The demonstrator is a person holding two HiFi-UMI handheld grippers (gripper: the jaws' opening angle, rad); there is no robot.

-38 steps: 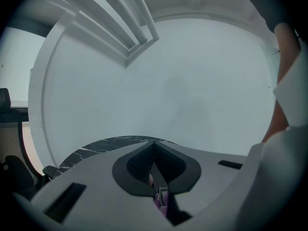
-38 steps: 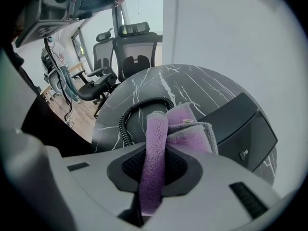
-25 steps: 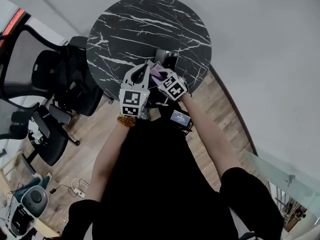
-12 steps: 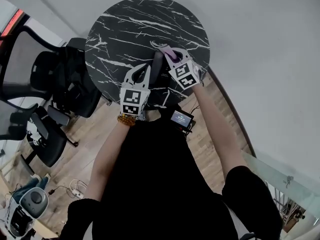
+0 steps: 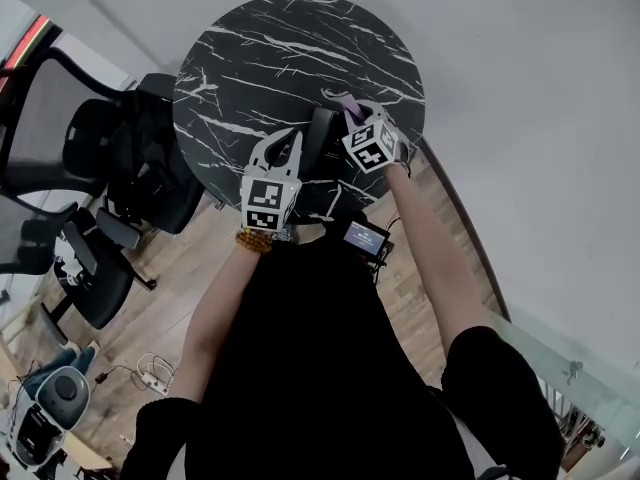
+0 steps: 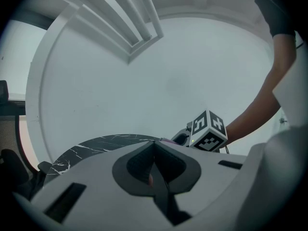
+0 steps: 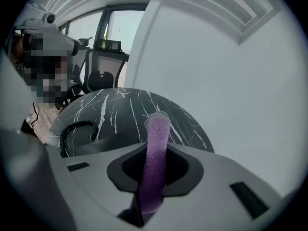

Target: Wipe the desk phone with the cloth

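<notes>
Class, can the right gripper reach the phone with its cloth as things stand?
Probably yes: the right gripper, shut on the cloth, is right beside the phone, and nothing shows between them.

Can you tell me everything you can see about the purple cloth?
The purple cloth looks soft and fuzzy, like towel fabric. It is bunched into a narrow strip, and the right gripper has its jaws shut on it. Its free end sticks up and out past the jaws, above the black marble table. Only the jaws can be seen touching it.
</notes>
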